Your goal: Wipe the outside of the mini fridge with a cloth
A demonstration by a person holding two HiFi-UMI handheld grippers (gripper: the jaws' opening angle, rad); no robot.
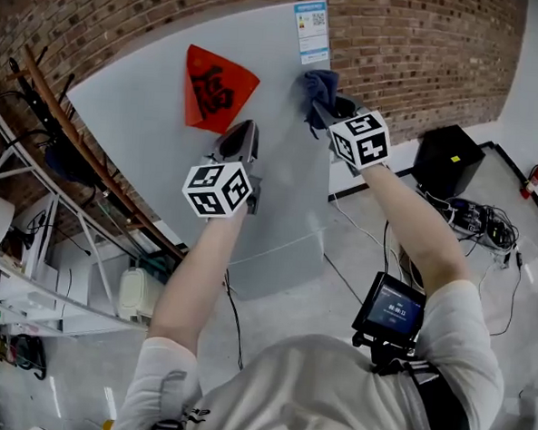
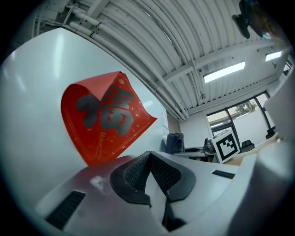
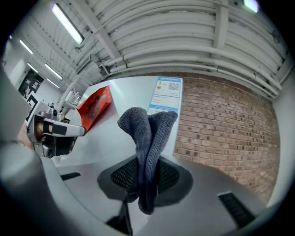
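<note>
Wore a small screen (image 1: 389, 310) at the chest, nearest of all. Reached both bare arms forward and up to the fridge (image 1: 138, 124). Held the left gripper (image 2: 150, 155) in front of the pale door, just below a red sticker (image 1: 218, 88). Had its jaws pressed together at the tips, with nothing between them. Held the right gripper (image 3: 146, 173) higher and further right, its marker cube turned back toward the head. Had its jaws pinching a dark blue cloth (image 3: 147, 131), folded so that two lobes stood up past the pads and a short end hung below. Put the cloth at the door's upper right, right under a blue-and-white label (image 1: 311, 29). Could not tell whether the cloth touched the door or hung just off it. Saw the sticker curling off the door along one edge. Beyond the fridge, faced a brick wall (image 1: 425, 46). Had metal shelves (image 1: 31, 240) off to the left. Saw on the floor to the right a black box (image 1: 447, 159), then a tangle of cables (image 1: 476, 220), and farthest a red extinguisher (image 1: 533, 178).
</note>
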